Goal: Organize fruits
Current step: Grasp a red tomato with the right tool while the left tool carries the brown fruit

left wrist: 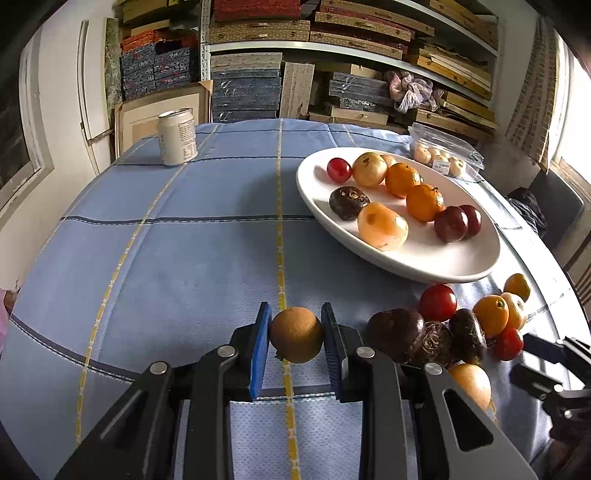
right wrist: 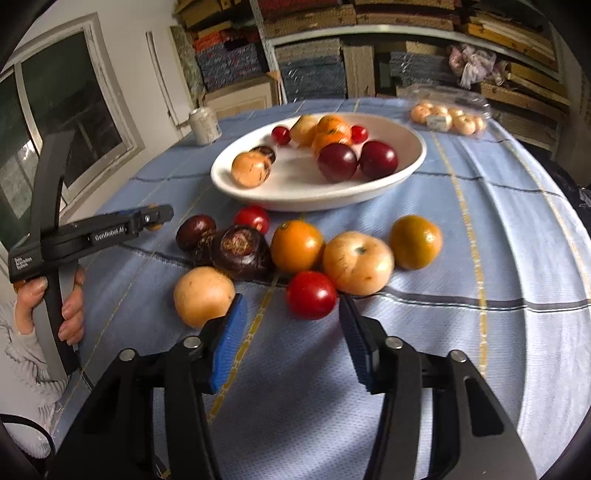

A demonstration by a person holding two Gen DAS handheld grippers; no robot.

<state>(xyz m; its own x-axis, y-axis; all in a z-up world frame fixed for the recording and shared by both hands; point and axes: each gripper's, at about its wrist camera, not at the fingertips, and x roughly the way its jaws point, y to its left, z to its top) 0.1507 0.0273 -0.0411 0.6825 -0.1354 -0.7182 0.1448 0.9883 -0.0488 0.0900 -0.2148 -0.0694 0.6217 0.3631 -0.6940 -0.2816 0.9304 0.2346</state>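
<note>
Roughly half the job looks done. The white plate point(left wrist: 399, 254) already carries about nine fruits: two cherry-red ones, pale peach ones, two oranges, a dark brown one and a pair of deep red plums. Left on the cloth is a loose heap at about 5 o'clock from the plate in the left wrist view, and the right wrist view shows it best: dark brown fruits point(right wrist: 242, 252), an orange point(right wrist: 297, 244), a greenish orange point(right wrist: 416, 242), a pale peach fruit point(right wrist: 357, 262), a tan fruit point(right wrist: 204, 296) and two red ones.

The left gripper point(left wrist: 295, 345) is clamped on a brownish-orange fruit point(left wrist: 296, 334), its blue pads touching both sides, held low at 7 o'clock from the plate. The right gripper point(right wrist: 293, 332) has its fingers spread apart, with a red fruit point(right wrist: 311, 294) just ahead between the tips, not gripped.

The table wears a blue checked cloth point(left wrist: 166, 258) with yellow and dark lines. A pale drink can point(left wrist: 177, 137) stands at 10 o'clock from the plate, and a clear bag of small pale fruits point(left wrist: 441, 158) lies at 1 o'clock. Behind are shelves crammed with flat boxes point(left wrist: 258, 33), and there are windows on both sides.
</note>
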